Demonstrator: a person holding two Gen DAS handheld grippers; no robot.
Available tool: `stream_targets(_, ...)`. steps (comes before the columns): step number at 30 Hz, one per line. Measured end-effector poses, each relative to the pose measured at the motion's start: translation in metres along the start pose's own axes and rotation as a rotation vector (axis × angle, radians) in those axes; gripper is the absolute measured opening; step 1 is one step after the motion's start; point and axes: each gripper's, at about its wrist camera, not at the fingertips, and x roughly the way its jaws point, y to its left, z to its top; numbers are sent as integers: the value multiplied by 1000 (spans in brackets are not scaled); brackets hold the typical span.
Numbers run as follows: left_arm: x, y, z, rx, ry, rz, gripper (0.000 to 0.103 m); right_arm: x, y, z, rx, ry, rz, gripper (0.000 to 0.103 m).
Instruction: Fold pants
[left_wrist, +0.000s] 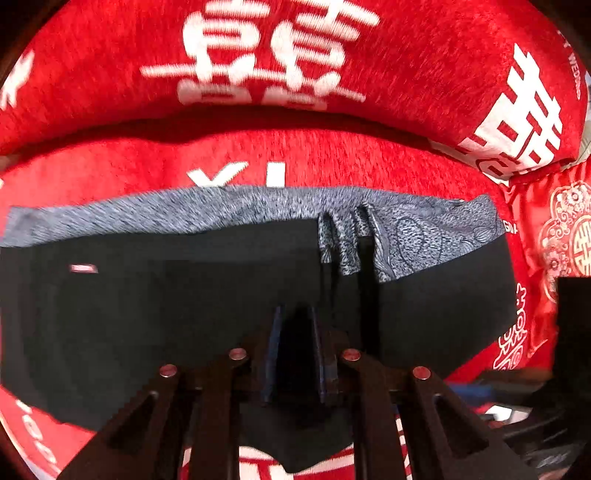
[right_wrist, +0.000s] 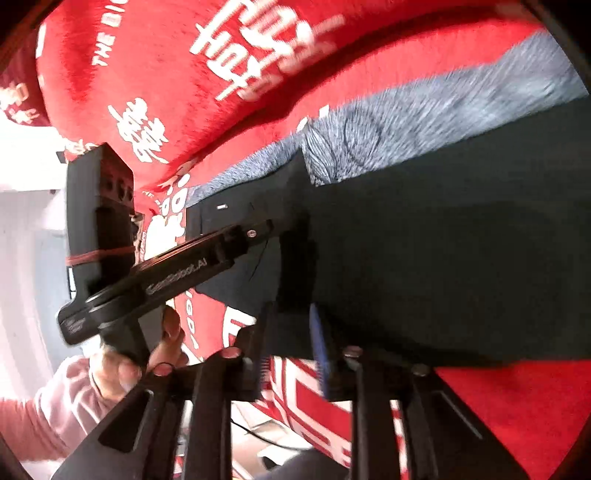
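Observation:
Black pants (left_wrist: 184, 314) with a grey patterned waistband (left_wrist: 221, 210) lie flat on a red blanket (left_wrist: 332, 155) with white characters. My left gripper (left_wrist: 295, 325) sits low over the black cloth near its front edge, jaws a small gap apart; I cannot tell if cloth is pinched. In the right wrist view the pants (right_wrist: 443, 258) fill the right side, waistband (right_wrist: 424, 125) above. My right gripper (right_wrist: 291, 325) is at the pants' near edge with black cloth between its fingers. The left gripper's body (right_wrist: 177, 280) and the hand (right_wrist: 122, 362) holding it show at left.
A red pillow (left_wrist: 295, 55) with white characters lies behind the pants. A red embroidered cushion (left_wrist: 565, 236) is at the right. A dark object (left_wrist: 572, 314) stands at the far right edge. The bed's edge and a pale floor (right_wrist: 29, 240) show at left.

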Motion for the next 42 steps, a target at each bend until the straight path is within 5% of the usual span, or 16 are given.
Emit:
stream_targets(1,-7,-3,1,7,-12,1,17,-12,1,-1,-17,-20,-27,42)
stream_targets(5,-22,-33,9,66,-64,40,19,-78,-18,7,-7,-188,-160,42)
stream_targets(8,-16,-62,16,68,-95,112,67,-112,-49,24,72,-276,-275,32)
stream_targets(15,42,-94,13,49,-37,265,67,-91,-83,57,76,-228,-356,27)
stream_targets(19,52,-80,7,2,-42,258,79,-74,-86,52,-28,-189,-435,27)
stream_targets(38,47,-83,-1,-100,26,283,79,-102,-85,5,25,-100,-222,35)
stream_targets(42,46,-86,-2,-123,25,294,79,-119,-96,9,43,-116,-208,47)
